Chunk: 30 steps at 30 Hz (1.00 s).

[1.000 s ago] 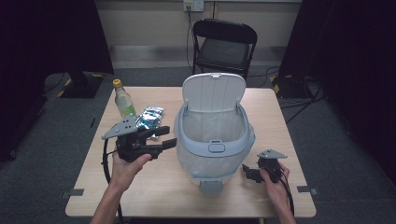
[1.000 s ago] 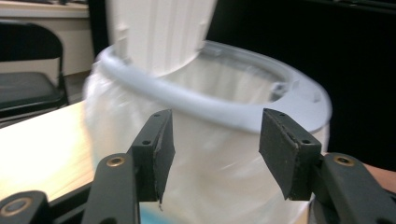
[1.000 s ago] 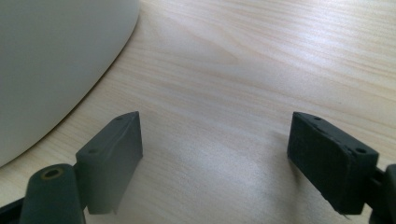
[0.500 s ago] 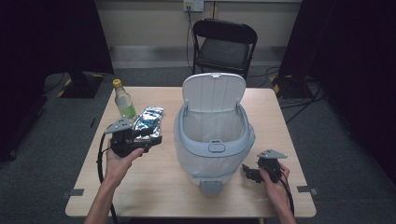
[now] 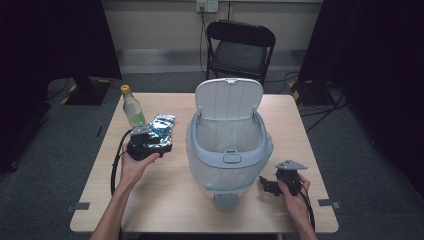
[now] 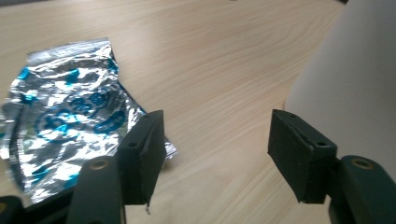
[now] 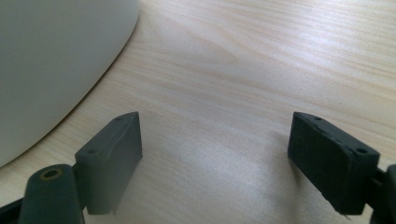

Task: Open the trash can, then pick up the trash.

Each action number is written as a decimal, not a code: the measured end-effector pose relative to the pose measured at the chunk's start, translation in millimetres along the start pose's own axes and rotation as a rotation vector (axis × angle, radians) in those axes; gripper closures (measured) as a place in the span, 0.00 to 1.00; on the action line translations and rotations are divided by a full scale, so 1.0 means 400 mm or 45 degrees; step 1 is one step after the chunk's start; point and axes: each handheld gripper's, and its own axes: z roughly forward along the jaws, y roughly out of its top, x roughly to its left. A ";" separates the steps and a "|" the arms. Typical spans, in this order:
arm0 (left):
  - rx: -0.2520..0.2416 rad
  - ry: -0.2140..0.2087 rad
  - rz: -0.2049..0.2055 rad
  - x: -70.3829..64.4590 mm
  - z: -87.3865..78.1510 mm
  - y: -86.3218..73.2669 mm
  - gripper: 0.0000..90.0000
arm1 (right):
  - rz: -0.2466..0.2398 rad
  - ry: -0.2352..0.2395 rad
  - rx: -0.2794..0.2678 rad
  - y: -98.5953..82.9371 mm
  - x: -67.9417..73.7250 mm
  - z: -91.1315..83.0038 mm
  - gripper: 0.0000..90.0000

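A crumpled silver and blue foil bag (image 5: 163,126) lies flat on the wooden table (image 5: 165,190), left of a white bin (image 5: 227,150) whose lid stands open. My left gripper (image 5: 161,143) is low at the bag's near edge, open. In the left gripper view the foil bag (image 6: 60,123) lies left of and under the left jaw, with bare wood between the fingers and the bin's wall (image 6: 355,70) at the right. My right gripper (image 5: 264,185) rests open by the bin's near right side. In the right gripper view the right gripper (image 7: 215,154) frames bare wood, with the bin's wall (image 7: 56,56) at upper left.
A clear bottle with a yellow cap (image 5: 132,106) stands upright just behind and to the left of the foil bag. A black folding chair (image 5: 240,47) stands beyond the table's far edge. A liner bag hangs inside the bin.
My left gripper has swung away from the bin and dropped to the foil bag's near edge. The right gripper has stayed in place.
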 end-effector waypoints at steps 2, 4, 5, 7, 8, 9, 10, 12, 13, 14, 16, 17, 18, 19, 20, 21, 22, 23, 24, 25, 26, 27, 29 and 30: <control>0.031 0.030 0.007 0.014 0.016 0.001 0.39 | 0.000 0.000 0.000 0.000 0.000 0.000 0.19; 0.043 0.032 -0.005 0.028 0.029 0.002 0.37 | 0.000 0.000 0.000 0.000 0.000 0.000 0.19; 0.043 0.033 -0.009 0.033 0.035 0.002 0.37 | 0.000 0.000 0.000 0.000 0.000 0.000 0.19; 0.046 0.032 -0.018 0.041 0.046 0.003 0.37 | 0.000 0.002 0.001 0.000 0.000 0.000 0.19; 0.053 0.042 -0.007 0.040 0.048 0.003 0.37 | 0.000 0.002 0.002 0.000 0.000 0.000 0.19; 0.055 0.041 0.005 0.038 0.050 0.002 0.38 | 0.000 0.000 0.001 0.000 0.000 0.000 0.19; 0.055 0.041 0.008 0.041 0.055 0.001 0.39 | 0.000 0.000 0.000 0.000 0.000 0.000 0.19; 0.070 0.054 0.010 0.051 0.067 -0.005 0.38 | 0.000 0.001 0.001 0.000 0.000 0.000 0.19; 0.077 0.079 0.018 0.054 0.073 -0.008 0.38 | 0.000 0.000 0.000 0.000 0.000 0.000 0.19; 0.077 0.064 0.016 0.062 0.080 -0.012 0.38 | 0.000 0.000 0.000 0.000 0.000 0.000 0.19; 0.089 0.061 -0.011 0.069 0.095 -0.019 0.37 | -0.001 0.000 0.000 0.000 0.000 0.000 0.19; 0.115 0.073 0.016 0.073 0.102 -0.023 0.36 | 0.004 0.002 0.003 0.000 0.001 0.000 0.19; 0.121 0.072 0.012 0.074 0.106 -0.025 0.36 | 0.000 0.000 0.000 0.000 0.000 0.000 0.19; 0.132 0.073 0.008 0.075 0.112 -0.027 0.35 | 0.000 0.000 0.000 0.000 0.000 0.000 0.19; 0.144 0.083 0.020 0.073 0.119 -0.029 0.34 | 0.000 0.000 0.000 0.000 0.000 0.000 0.19; 0.150 0.084 0.037 0.070 0.125 -0.030 0.34 | 0.004 0.002 0.003 0.000 0.001 0.000 0.19; 0.170 0.106 0.057 0.068 0.130 -0.031 0.34 | -0.001 0.000 0.000 0.000 0.000 0.000 0.19; 0.170 0.126 0.050 0.066 0.138 -0.033 0.34 | 0.004 0.002 0.003 0.000 0.001 0.000 0.19; 0.177 0.123 0.050 0.066 0.141 -0.034 0.35 | 0.000 0.000 0.000 0.000 0.000 0.000 0.19; 0.183 0.129 0.054 0.065 0.147 -0.037 0.36 | 0.000 0.000 0.000 0.000 0.000 0.000 0.19; 0.215 0.146 0.070 0.065 0.150 -0.038 0.38 | 0.000 0.000 0.000 0.000 0.000 0.000 0.19; 0.239 0.160 0.108 0.067 0.152 -0.039 0.42 | 0.000 0.000 0.000 0.000 0.000 0.000 0.19; 0.215 0.166 0.081 0.064 0.154 -0.040 0.47 | 0.000 0.000 0.000 0.000 0.000 0.000 0.19; 0.202 0.153 0.072 0.065 0.154 -0.040 0.54 | 0.001 0.000 0.001 0.000 0.000 0.000 0.19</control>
